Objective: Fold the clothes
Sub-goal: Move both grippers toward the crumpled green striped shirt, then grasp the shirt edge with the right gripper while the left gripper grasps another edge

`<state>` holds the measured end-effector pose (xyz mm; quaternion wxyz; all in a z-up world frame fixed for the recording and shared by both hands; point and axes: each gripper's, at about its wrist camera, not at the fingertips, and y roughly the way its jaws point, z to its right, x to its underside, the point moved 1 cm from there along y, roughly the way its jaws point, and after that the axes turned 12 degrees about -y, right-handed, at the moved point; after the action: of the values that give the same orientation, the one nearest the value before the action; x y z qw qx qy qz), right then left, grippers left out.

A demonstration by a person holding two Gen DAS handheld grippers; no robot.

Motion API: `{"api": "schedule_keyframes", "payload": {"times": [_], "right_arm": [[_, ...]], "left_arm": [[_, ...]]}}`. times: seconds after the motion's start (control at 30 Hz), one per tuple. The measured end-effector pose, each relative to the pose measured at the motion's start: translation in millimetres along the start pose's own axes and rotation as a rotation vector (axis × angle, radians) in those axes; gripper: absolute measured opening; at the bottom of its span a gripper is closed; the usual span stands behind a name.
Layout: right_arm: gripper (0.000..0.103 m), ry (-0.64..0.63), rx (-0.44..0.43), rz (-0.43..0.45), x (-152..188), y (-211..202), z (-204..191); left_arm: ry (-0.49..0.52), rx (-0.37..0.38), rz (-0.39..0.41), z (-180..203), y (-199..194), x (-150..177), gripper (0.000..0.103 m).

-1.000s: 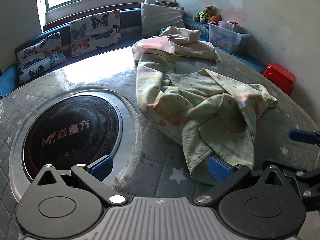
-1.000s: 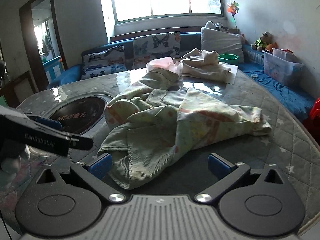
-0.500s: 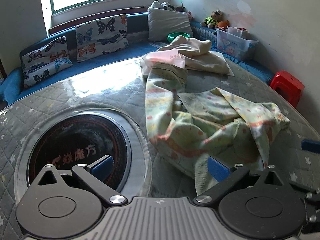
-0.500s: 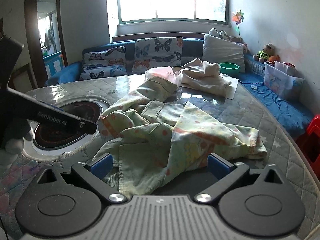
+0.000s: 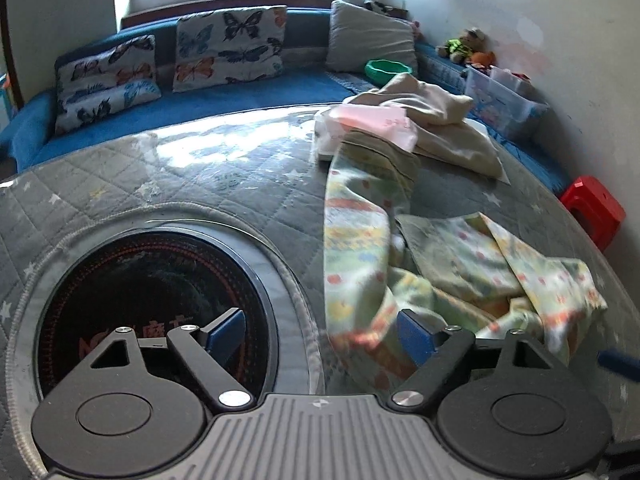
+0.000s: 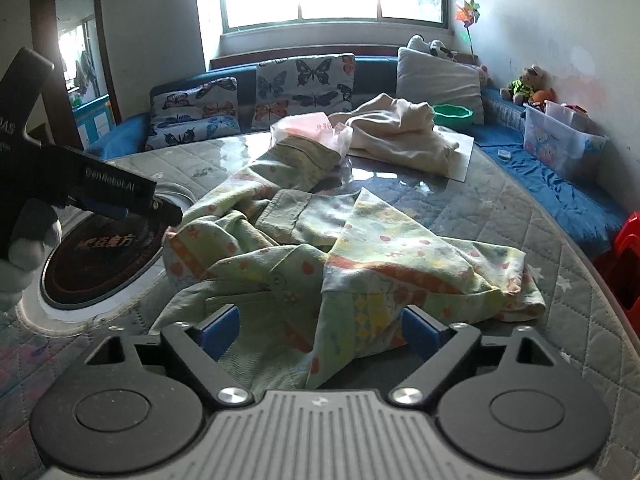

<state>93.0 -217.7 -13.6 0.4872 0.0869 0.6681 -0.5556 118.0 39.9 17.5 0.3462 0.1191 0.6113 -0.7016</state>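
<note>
A crumpled pale-green patterned garment (image 5: 440, 264) lies on the round quilted table (image 5: 200, 176); it also shows in the right wrist view (image 6: 340, 256). My left gripper (image 5: 320, 334) is open, its right finger at the garment's near-left edge, holding nothing. My right gripper (image 6: 320, 330) is open just over the garment's near hem, holding nothing. The left gripper body (image 6: 80, 188) shows at the left of the right wrist view. A blue fingertip of the right gripper (image 5: 618, 364) shows at the right edge of the left wrist view.
A black round cooktop (image 5: 148, 312) is set in the table at left. A cream garment (image 6: 400, 132) and a pink bag (image 6: 316, 124) lie at the far side. Blue bench with butterfly cushions (image 6: 304, 84), plastic box (image 6: 560, 144) and red stool (image 5: 592, 204) surround the table.
Both grippers have risen and pulled back a little, so more of the room shows. The garment looks slightly shifted and blurred near the left gripper. Both stay open.
</note>
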Motion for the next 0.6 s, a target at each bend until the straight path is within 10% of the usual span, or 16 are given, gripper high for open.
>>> {"api": "schedule_keyframes", "payload": {"times": [0.37, 0.6], "right_arm": [[0.060, -0.006, 0.009, -0.057, 6, 20, 3], [0.032, 0.018, 0.009, -0.076, 12, 21, 16]], "left_arm": [[-0.076, 0.026, -0.093, -5, 38, -5, 0.081], [-0.139, 0.167, -0.157, -8, 43, 0, 0.017]]}}
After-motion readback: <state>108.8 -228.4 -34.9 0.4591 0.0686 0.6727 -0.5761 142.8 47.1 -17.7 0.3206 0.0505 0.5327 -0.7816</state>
